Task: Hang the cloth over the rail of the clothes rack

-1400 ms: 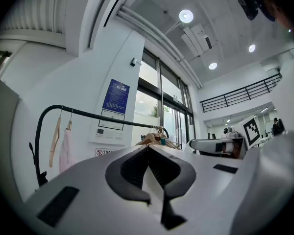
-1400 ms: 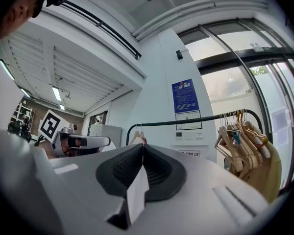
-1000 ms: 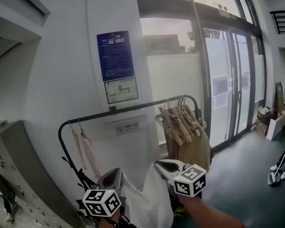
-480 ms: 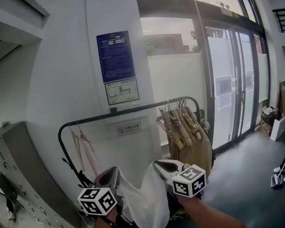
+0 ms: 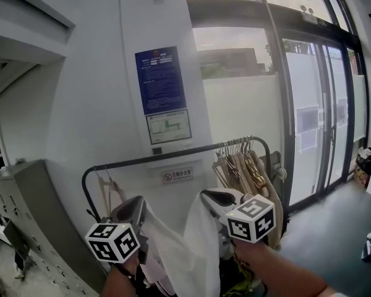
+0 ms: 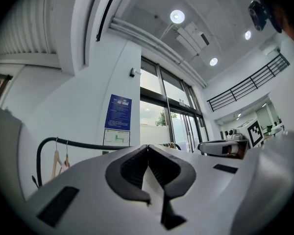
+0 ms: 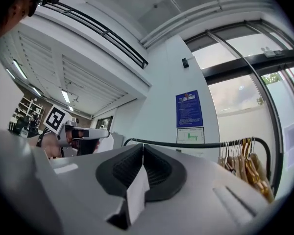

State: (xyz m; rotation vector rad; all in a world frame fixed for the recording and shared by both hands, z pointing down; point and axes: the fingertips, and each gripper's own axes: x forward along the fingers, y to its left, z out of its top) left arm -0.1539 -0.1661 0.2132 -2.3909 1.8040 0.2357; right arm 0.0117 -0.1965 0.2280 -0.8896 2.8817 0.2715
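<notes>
A white cloth (image 5: 182, 252) hangs stretched between my two grippers, low in the head view. My left gripper (image 5: 136, 204) is shut on its left corner, and the cloth's edge (image 6: 151, 180) shows pinched between the jaws. My right gripper (image 5: 209, 195) is shut on the other corner, where a white strip of cloth (image 7: 136, 194) pokes out of the jaws. The black rail of the clothes rack (image 5: 173, 154) runs just beyond and above both grippers; the rail (image 7: 186, 143) also crosses the right gripper view and the rail (image 6: 73, 143) the left gripper view.
Wooden hangers with tan garments (image 5: 246, 173) crowd the rail's right end. Two hangers (image 5: 105, 187) with a pale garment hang at its left end. A white wall with a blue notice (image 5: 162, 80) stands right behind. Grey lockers (image 5: 31, 228) are at left, glass doors (image 5: 315, 116) at right.
Both grippers have risen slightly with the cloth, and the left one has moved left, spreading the cloth wider. The view has shifted, so the rack sits closer and more central.
</notes>
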